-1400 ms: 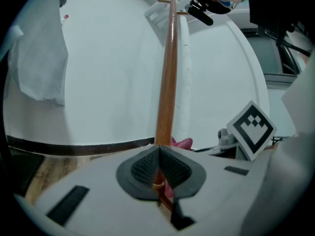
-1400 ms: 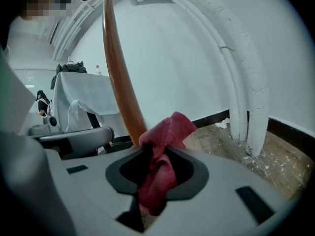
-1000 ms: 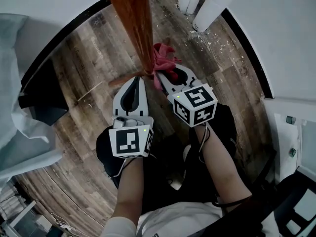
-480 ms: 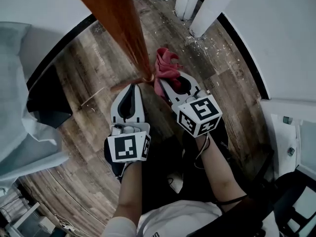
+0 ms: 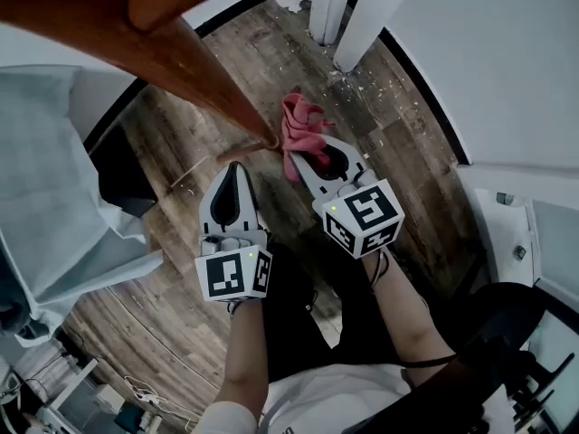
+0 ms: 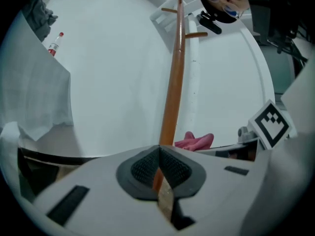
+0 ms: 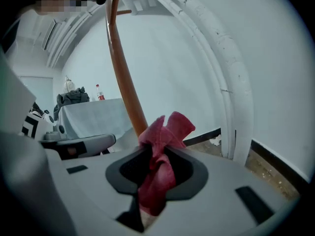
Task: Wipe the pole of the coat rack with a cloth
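Observation:
The coat rack's brown wooden pole (image 5: 194,75) slants from the upper left down to its foot on the floor. A red cloth (image 5: 304,125) sits just right of the pole's foot, and my right gripper (image 5: 305,155) is shut on it. In the right gripper view the cloth (image 7: 165,132) bunches up out of the jaws, with the pole (image 7: 125,85) right behind it. My left gripper (image 5: 234,167) is shut with nothing in it, its tip just short of the pole's foot. In the left gripper view the pole (image 6: 174,82) rises straight ahead of the closed pads.
A table draped in pale blue cloth (image 5: 54,197) stands at the left, with a dark object (image 5: 127,170) beneath it. White pipes (image 5: 330,7) and a white wall (image 5: 488,70) close off the top and right. A thin leg of the rack's base (image 5: 194,174) lies on the wooden floor (image 5: 181,269).
The head view has shifted, so the pole now looms larger at the upper left. Both grippers stay by the pole's foot; the cloth has come slightly off the pole to its right.

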Demonstrator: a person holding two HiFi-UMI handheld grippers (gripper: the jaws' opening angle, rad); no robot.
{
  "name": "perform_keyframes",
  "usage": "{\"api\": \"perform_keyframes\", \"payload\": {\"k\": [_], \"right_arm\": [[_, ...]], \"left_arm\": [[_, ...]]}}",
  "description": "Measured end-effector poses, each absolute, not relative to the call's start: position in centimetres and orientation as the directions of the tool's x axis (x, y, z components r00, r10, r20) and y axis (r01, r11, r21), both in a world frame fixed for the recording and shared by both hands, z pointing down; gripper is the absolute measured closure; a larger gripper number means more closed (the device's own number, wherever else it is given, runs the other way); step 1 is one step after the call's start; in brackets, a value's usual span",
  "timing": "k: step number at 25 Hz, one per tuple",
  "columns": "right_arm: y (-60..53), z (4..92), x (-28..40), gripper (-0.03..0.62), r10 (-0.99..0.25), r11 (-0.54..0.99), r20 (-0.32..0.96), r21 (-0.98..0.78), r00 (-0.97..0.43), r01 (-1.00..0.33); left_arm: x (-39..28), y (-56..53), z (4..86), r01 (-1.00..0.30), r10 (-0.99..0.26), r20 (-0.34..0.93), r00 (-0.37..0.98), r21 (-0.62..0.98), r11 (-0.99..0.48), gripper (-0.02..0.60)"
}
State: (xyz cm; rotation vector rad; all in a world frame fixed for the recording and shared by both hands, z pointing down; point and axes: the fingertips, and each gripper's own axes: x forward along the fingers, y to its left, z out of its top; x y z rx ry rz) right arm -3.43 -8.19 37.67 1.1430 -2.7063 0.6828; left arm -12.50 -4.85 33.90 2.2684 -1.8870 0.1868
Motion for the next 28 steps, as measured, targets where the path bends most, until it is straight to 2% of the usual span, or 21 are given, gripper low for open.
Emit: {"api": "perform_keyframes", "payload": {"k": [5,11,19,28], "right_arm": [[-6.6,31.4,-2.2,0.5,-0.645,0.613,0.285,-0.361,-0.709,-0.703],[-4.6,23.9,-0.9,0.5,-0.663,0.6,0.299,-0.335,-0.686,-0.726],[-3.4,14.8,0.6,0.5,-0.703,0.566,0.3,-0.312,-0.645,-0.763],[-2.7,8.3,2.5,0.5,-0.736,0.531,0.312,-0.285,-0.601,-0.798]], "left_arm": [[-11.6,-3.6,28.3,-0.984,-0.95,0.263,0.171,0.005,-0.176,0.572],[-11.3,-1.6,21.4,-0.987,-0.949,0.272,0.161,0.021,-0.162,0.572],[-11.7,-0.5,13.0,-0.986,-0.953,0.253,0.168,0.042,-0.163,0.572],[-11.8,0.1,6.5,-0.986,-0.957,0.234,0.168,0.06,-0.159,0.572]]}}
